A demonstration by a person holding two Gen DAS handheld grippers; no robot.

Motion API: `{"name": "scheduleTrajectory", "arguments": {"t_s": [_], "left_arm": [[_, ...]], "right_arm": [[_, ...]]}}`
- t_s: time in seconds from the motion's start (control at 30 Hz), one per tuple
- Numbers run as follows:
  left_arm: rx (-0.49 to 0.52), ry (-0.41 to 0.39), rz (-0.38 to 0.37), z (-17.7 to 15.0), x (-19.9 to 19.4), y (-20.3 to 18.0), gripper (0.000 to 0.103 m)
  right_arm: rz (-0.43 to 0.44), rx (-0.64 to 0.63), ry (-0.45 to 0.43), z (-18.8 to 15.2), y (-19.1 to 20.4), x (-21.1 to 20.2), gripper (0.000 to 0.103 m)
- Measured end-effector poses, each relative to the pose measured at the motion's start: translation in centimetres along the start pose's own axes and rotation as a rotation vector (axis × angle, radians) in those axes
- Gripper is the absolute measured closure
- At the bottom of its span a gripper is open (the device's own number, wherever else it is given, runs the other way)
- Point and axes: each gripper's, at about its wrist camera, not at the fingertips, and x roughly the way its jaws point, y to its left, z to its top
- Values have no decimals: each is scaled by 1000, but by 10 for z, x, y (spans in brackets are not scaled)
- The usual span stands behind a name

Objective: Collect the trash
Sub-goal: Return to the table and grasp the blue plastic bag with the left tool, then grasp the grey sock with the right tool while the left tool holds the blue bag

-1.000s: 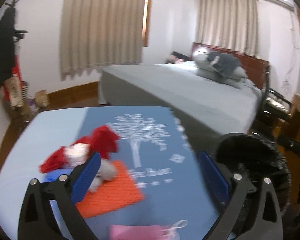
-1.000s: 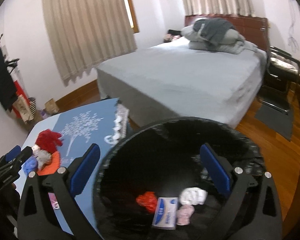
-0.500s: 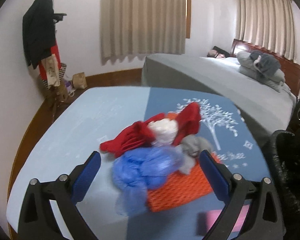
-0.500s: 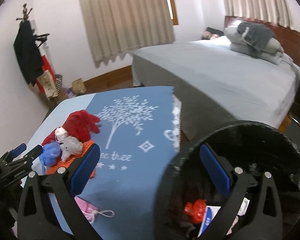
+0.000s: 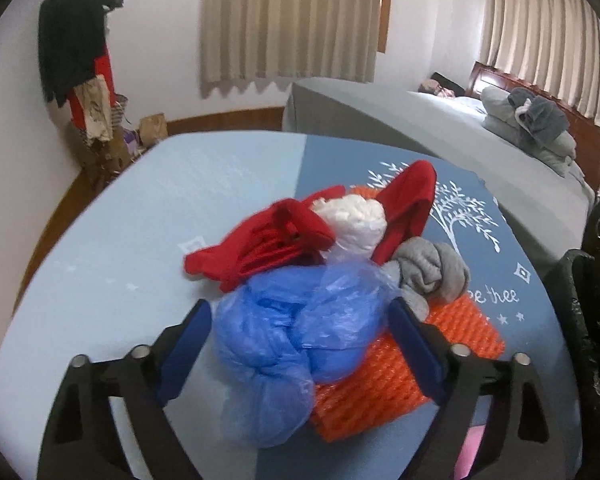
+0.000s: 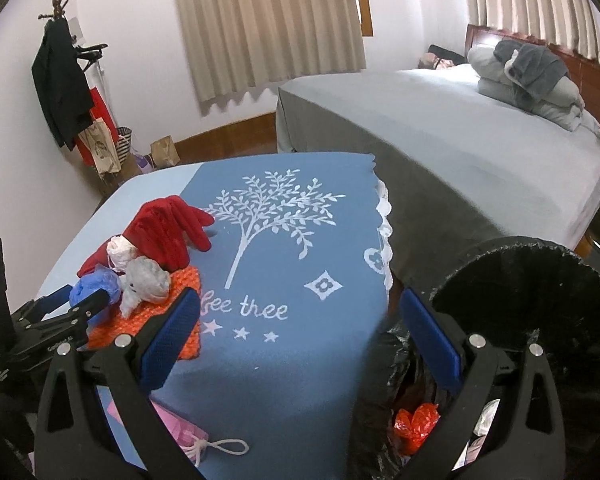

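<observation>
The blue bag [image 5: 296,332] lies between the left gripper [image 5: 300,332]'s closing jaws, on the table [image 5: 140,232]. I cannot tell if the pads touch it. It hides part of the orange mat [image 5: 384,392]. The right gripper [image 6: 300,332] is wide open and empty, above the table edge by the bin [image 6: 540,280].

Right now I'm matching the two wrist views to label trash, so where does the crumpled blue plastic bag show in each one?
Left wrist: the blue plastic bag fills the lower centre, between the closing jaws of the left gripper.
Right wrist: it is small at the left edge, beside the left gripper's fingers.
Shared landmark: the orange mesh mat under the pile.
</observation>
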Motion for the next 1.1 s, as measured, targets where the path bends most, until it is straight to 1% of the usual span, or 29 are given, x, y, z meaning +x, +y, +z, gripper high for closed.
{"name": "scheduleTrajectory", "arguments": {"t_s": [0.07, 0.17, 0.27, 0.4, 0.57, 0.8, 1.0, 1.03, 1.1], "left_arm": [[-9, 15, -21, 0, 3, 1, 33], [-22, 11, -36, 0, 2, 4, 40], [-28, -7, -35, 1, -5, 7, 43], [-44, -46, -26, 4, -22, 15, 44], [-36, -81, 3, 8, -37, 26, 44], [-64, -79, 60, 6, -39, 52, 44], [-80, -73, 83, 3, -39, 66, 44], [-83, -73, 86, 2, -40, 67, 44], [-91, -72, 91, 2, -40, 72, 44]], "right_arm": [[2, -3, 6, -1, 1, 3, 6], [4, -10, 13, -2, 5, 9, 6], [14, -15, 21, -3, 10, 13, 6], [34, -29, 23, -1, 21, 17, 6], [74, -46, 20, 5, 42, 26, 6], [150, -89, 34, 12, 85, 47, 6], [182, -106, 69, 11, 109, 65, 6], [184, -107, 74, 11, 112, 67, 6], [186, -118, 87, 10, 119, 73, 14]]}}
